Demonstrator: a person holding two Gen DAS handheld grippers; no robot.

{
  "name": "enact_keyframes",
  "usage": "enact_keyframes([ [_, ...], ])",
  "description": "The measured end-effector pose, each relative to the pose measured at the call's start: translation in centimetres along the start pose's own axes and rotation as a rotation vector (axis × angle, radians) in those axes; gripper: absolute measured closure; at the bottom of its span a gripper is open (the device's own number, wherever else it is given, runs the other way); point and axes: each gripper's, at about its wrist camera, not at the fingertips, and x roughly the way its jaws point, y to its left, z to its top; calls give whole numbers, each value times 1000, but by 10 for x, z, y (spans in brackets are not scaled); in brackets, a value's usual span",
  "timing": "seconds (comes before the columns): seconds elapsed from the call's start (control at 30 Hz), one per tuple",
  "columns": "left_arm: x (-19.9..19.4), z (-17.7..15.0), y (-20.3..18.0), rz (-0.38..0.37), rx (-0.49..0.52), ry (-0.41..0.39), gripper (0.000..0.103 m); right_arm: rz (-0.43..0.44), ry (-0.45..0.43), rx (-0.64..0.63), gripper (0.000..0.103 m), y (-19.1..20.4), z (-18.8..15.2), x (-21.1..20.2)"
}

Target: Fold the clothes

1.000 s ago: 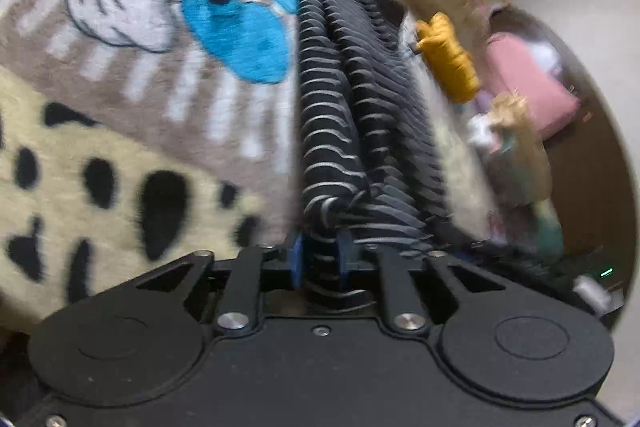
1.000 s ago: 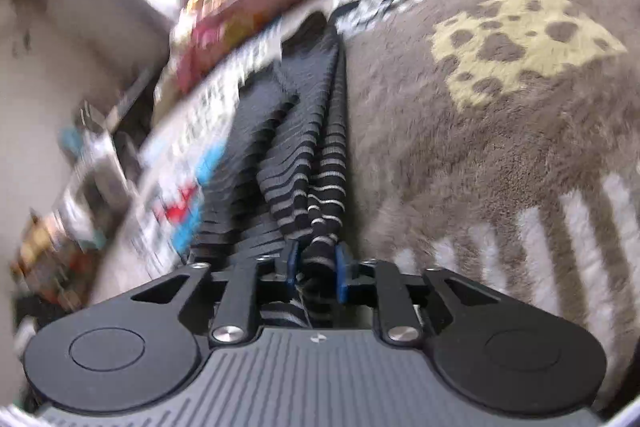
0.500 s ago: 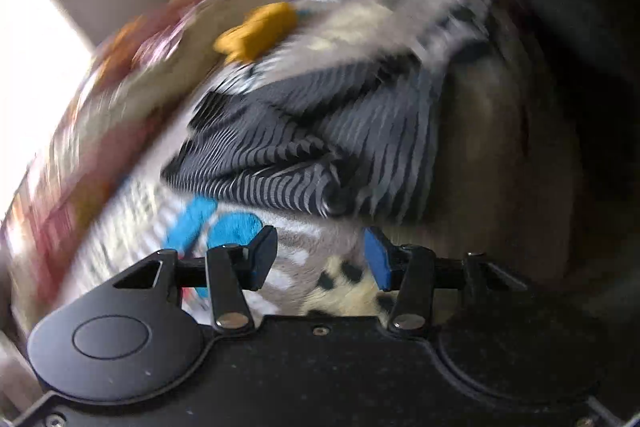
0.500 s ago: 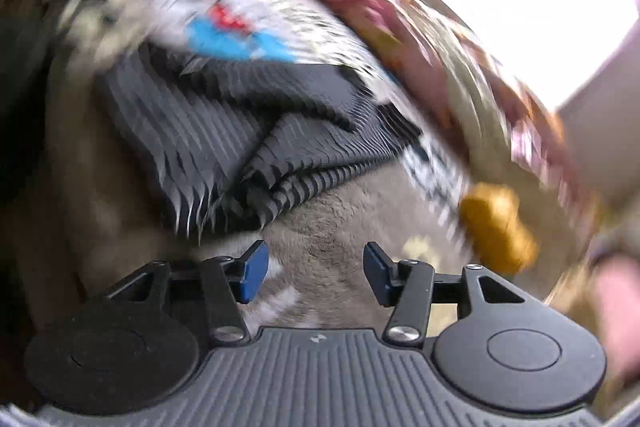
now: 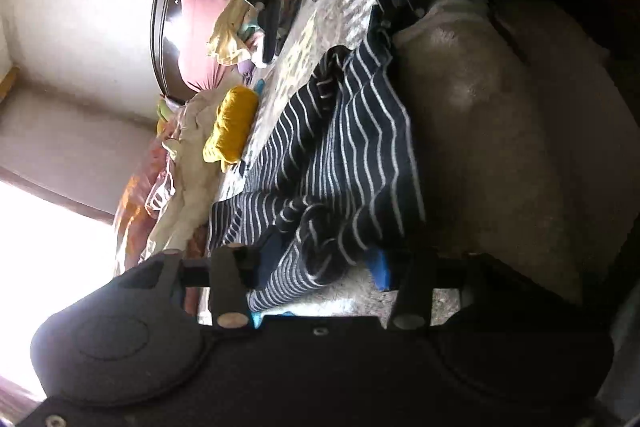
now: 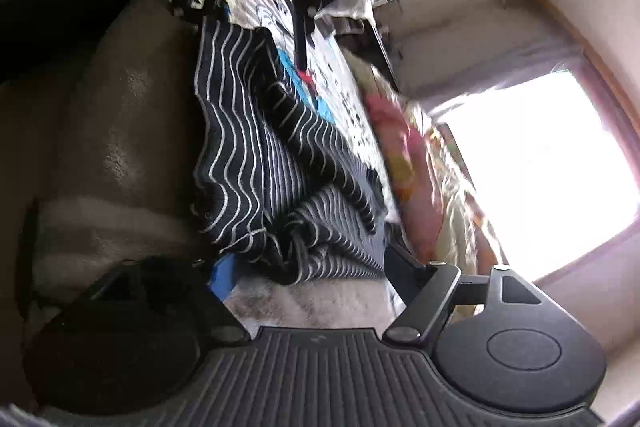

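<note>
In the left wrist view we see, from the left, a bright window (image 5: 44, 227), one heap of pale clothes (image 5: 188, 163), one yellow garment (image 5: 232, 123) and one black-and-white striped garment (image 5: 344, 163) lying crumpled on the plush blanket (image 5: 500, 131). Our left gripper (image 5: 320, 263) has its fingers spread around one end of the garment. Our right gripper (image 6: 308, 263) is likewise spread around the opposite end, each gripper facing the other across the cloth.
</note>
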Motion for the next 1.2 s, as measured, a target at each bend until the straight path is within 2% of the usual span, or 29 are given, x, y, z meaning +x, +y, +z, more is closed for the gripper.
enact_keyframes([
  [0.07,0,2,3,-37,-28,11,74,33,-36,-64,60,5,0,0],
  [0.13,3,4,14,-98,-85,45,80,108,-27,-63,87,4,-1,3],
  [0.27,5,9,67,-185,-317,29,82,193,-22,80,87,-31,4,5],
  [0.47,24,-5,160,-299,-604,-11,82,280,-61,409,88,-136,-9,21],
  [0.63,54,-48,217,-313,-918,-52,84,354,-7,719,89,-206,-48,81],
  [0.73,85,-74,242,-326,-1065,-21,85,384,31,892,89,-242,-74,122],
  [0.83,122,-108,259,-369,-1271,14,85,443,83,1038,89,-254,-99,166],
  [1.0,171,-159,269,-424,-1540,59,86,509,151,1271,89,-257,-138,222],
  [1.2,218,-207,256,-451,-1828,132,85,500,206,1454,89,-255,-171,264],
])
